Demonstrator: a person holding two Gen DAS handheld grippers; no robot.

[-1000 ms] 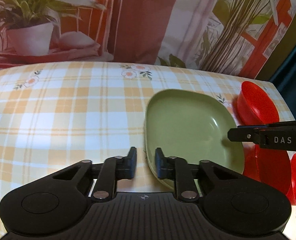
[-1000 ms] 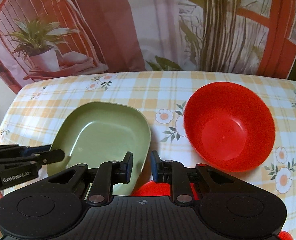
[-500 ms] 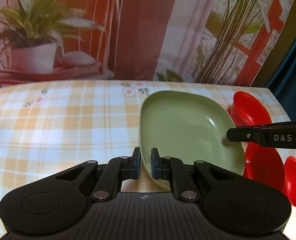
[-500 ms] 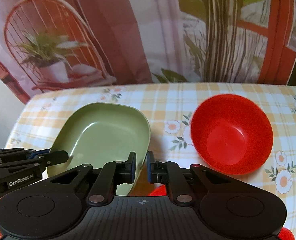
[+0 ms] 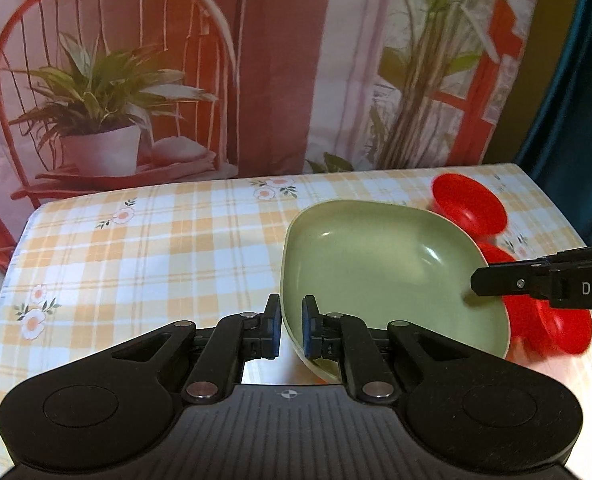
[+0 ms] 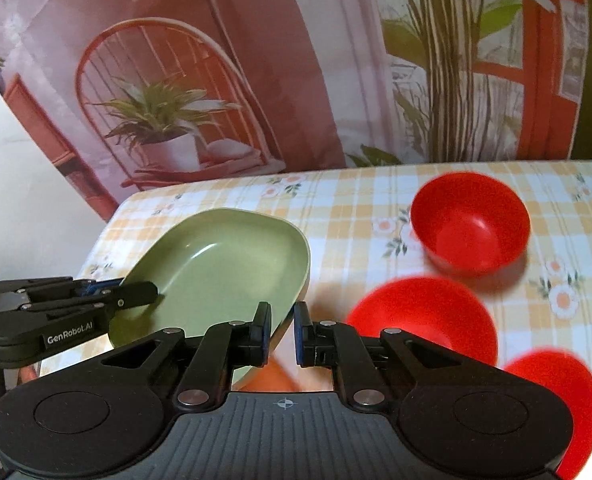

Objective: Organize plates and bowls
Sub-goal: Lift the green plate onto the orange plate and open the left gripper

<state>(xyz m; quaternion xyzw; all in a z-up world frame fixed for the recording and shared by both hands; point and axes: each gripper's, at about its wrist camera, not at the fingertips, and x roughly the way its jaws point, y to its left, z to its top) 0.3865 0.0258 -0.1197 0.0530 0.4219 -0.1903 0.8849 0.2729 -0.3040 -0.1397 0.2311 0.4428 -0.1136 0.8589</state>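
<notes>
Fingers (image 5: 272,322) of both grippers clamped opposite rims of squarish green plastic plate (image 5: 375,264), now lifted off checked tabletop (image 5: 136,248); ready for stacking.

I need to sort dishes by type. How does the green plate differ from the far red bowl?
The green plate is shallow and squarish; the far red bowl is deep and round. The plate is tilted, its rim gripped by the left hand-held gripper and the right hand-held gripper; the bowl sits flat on the tablecloth, untouched. Both are glossy, empty and upright.
</notes>
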